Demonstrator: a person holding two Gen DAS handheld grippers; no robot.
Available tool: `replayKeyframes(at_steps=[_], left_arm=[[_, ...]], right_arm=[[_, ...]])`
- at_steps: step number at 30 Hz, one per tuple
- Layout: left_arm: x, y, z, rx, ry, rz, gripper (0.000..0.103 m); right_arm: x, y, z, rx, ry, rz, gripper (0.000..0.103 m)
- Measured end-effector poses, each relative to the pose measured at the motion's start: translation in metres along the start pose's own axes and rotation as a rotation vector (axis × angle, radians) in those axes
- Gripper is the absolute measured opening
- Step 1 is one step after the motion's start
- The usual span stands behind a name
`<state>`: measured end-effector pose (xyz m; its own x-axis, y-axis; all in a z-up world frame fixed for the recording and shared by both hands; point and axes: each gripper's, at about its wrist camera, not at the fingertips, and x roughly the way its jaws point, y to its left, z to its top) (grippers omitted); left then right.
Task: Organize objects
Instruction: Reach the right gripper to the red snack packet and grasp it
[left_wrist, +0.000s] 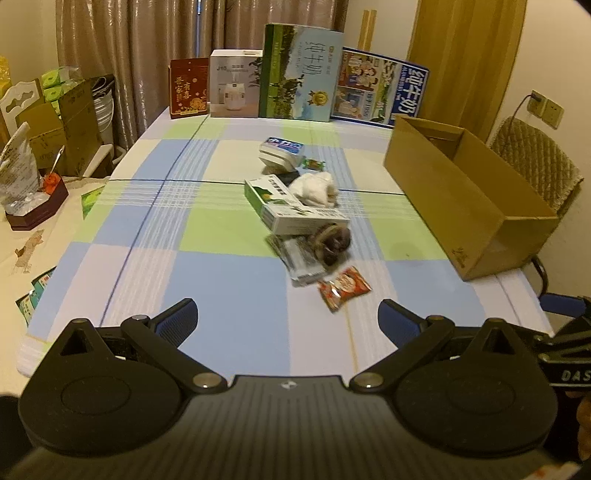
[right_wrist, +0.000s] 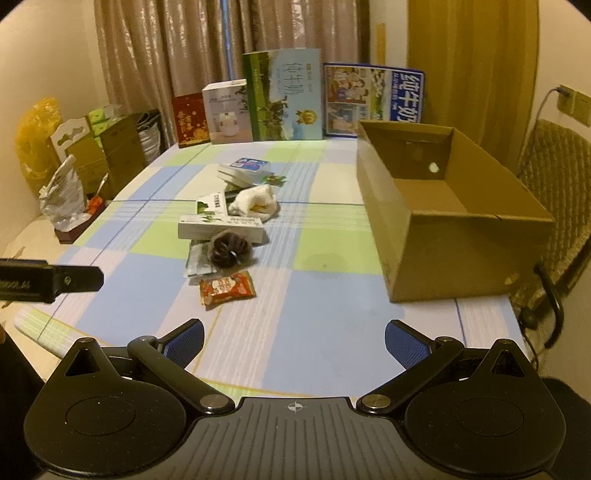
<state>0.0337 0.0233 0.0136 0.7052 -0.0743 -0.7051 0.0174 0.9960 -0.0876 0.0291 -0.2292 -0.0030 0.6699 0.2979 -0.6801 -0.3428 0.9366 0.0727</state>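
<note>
A cluster of small items lies mid-table: a red snack packet (left_wrist: 344, 288) (right_wrist: 227, 288), a dark round bundle (left_wrist: 332, 240) (right_wrist: 231, 251) on a silvery pouch (left_wrist: 299, 258), a green-white box (left_wrist: 291, 206) (right_wrist: 221, 227), a white cloth (left_wrist: 314, 188) (right_wrist: 255, 201), a blue-topped box (left_wrist: 280, 149) (right_wrist: 247, 168) and a green candy (left_wrist: 313, 163). An open cardboard box (left_wrist: 461, 199) (right_wrist: 443, 218) stands to the right. My left gripper (left_wrist: 288, 319) hovers open near the front edge, short of the red packet. My right gripper (right_wrist: 293, 338) is open too, nothing between its fingers.
Tall printed cartons (left_wrist: 299, 74) (right_wrist: 284, 96) line the table's far edge. A side counter on the left holds a foil bag (right_wrist: 64, 195) and cardboard boxes (left_wrist: 74, 125). A woven chair (right_wrist: 554, 177) sits right of the table. The left gripper's body (right_wrist: 51, 282) juts in from the left.
</note>
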Motion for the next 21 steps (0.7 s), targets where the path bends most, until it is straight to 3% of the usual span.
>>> replayKeyframes(at_steps=[9,12,14,21], left_arm=[[0.056,0.022,0.030,0.085,-0.004,0.032,0.102],[0.082,0.024,0.036,0.143,-0.002,0.041,0.102],[0.098,0.027,0.039,0.161,-0.004,0.037,0.102],[0.139,0.047,0.036,0.113,0.004,-0.002,0.102]], right_arm=[[0.073,0.020,0.008,-0.096,0.013,0.076,0.100],[0.103,0.026,0.008,-0.116,0.037,0.098,0.087],[0.122,0.030,0.008,-0.125,0.058,0.116,0.086],[0.162,0.045,0.010,-0.193,0.065,0.166,0.085]])
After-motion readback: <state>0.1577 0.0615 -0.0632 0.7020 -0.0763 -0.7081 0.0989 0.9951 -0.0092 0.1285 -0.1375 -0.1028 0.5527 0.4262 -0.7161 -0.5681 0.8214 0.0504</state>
